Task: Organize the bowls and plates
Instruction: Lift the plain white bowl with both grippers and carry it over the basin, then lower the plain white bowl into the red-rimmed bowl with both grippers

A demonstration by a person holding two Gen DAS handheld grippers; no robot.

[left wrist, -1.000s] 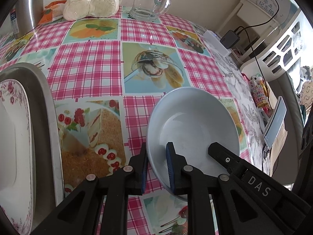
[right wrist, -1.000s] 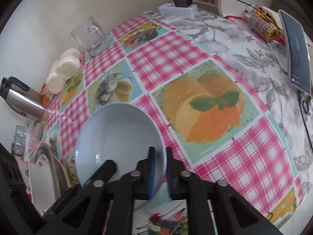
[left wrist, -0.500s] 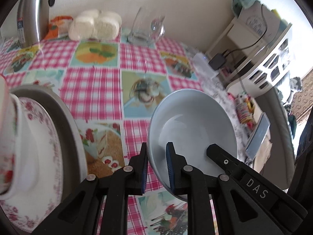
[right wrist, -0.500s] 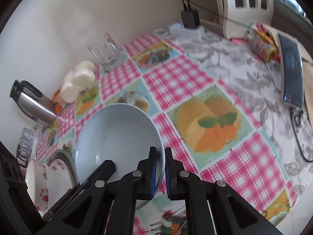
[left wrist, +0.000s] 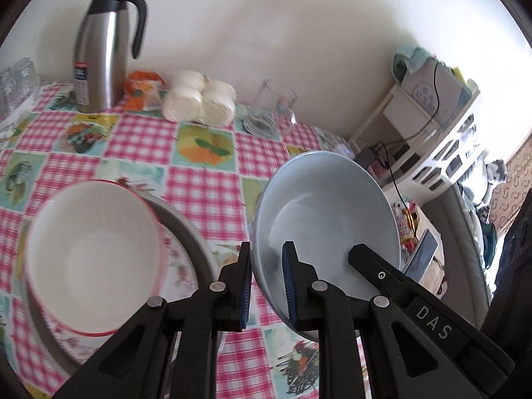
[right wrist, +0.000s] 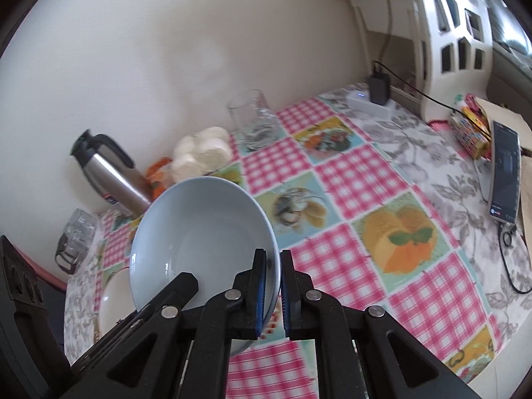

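Blue bowl (left wrist: 324, 219), pinched at opposite rim edges by left tool (left wrist: 266, 286) and right tool (right wrist: 272, 291) above the bench (left wrist: 202, 193), should probably lower level into the white bowl (left wrist: 89, 259).

The pale blue bowl (left wrist: 324, 212) looks like glazed ceramic, smooth and glossy. At nine o'clock of it, the white bowl (left wrist: 91, 259) has a softer sheen. The jug (left wrist: 99, 46) at eleven o'clock is brushed steel. The checked tablecloth (right wrist: 359, 183) looks like slick, wipeable plastic. The gripper fingers (left wrist: 244, 286) are matt black plastic.
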